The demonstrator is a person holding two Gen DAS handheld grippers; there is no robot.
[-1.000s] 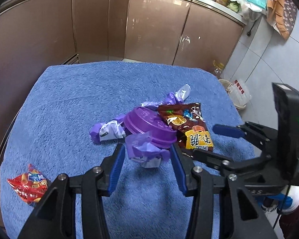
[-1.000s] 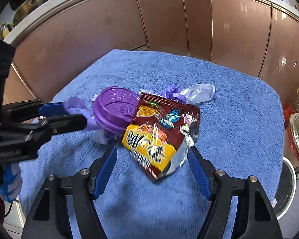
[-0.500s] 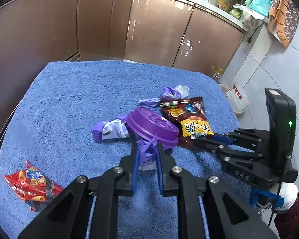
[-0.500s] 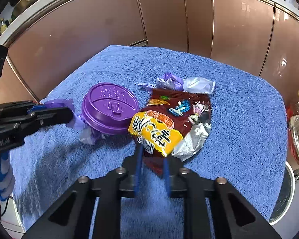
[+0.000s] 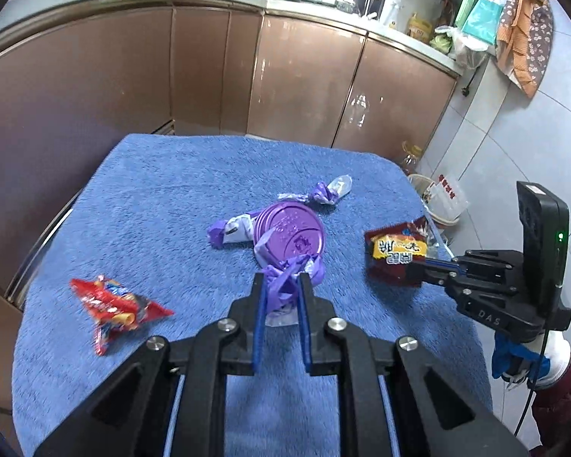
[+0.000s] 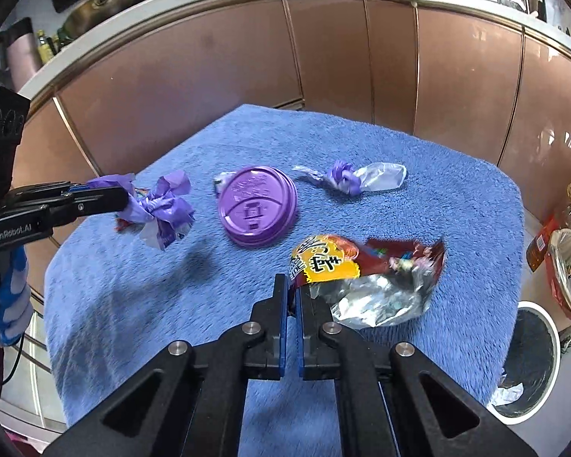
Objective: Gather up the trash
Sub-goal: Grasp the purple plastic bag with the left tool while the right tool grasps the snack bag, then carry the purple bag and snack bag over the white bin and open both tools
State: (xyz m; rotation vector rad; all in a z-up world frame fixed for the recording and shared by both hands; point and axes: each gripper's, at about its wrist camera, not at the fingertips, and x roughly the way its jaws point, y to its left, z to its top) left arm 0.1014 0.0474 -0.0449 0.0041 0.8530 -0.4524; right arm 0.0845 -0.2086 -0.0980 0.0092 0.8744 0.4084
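Observation:
My left gripper [image 5: 279, 287] is shut on a crumpled purple wrapper [image 5: 285, 285] and holds it above the blue towel [image 5: 163, 198]; the wrapper also shows in the right wrist view [image 6: 163, 205]. My right gripper [image 6: 293, 289] is shut on a dark red snack bag [image 6: 361, 266] with a yellow label, lifted off the towel; the bag also shows in the left wrist view [image 5: 396, 253]. A purple cup lid [image 6: 257, 205], a purple and white wrapper [image 5: 228, 228], a purple and clear wrapper [image 6: 354, 177] and a red snack packet [image 5: 118, 306] lie on the towel.
Brown kitchen cabinets [image 5: 304, 83] stand behind the towel. A white waste bin [image 6: 529, 358] sits on the floor at the right, beside a noodle bowl [image 6: 569, 266]. Tiled floor runs along the right side.
Both grippers have risen and pulled back with their catches. The snack bag has come off the towel and away from the lid; the purple wrapper has lifted clear of the lid.

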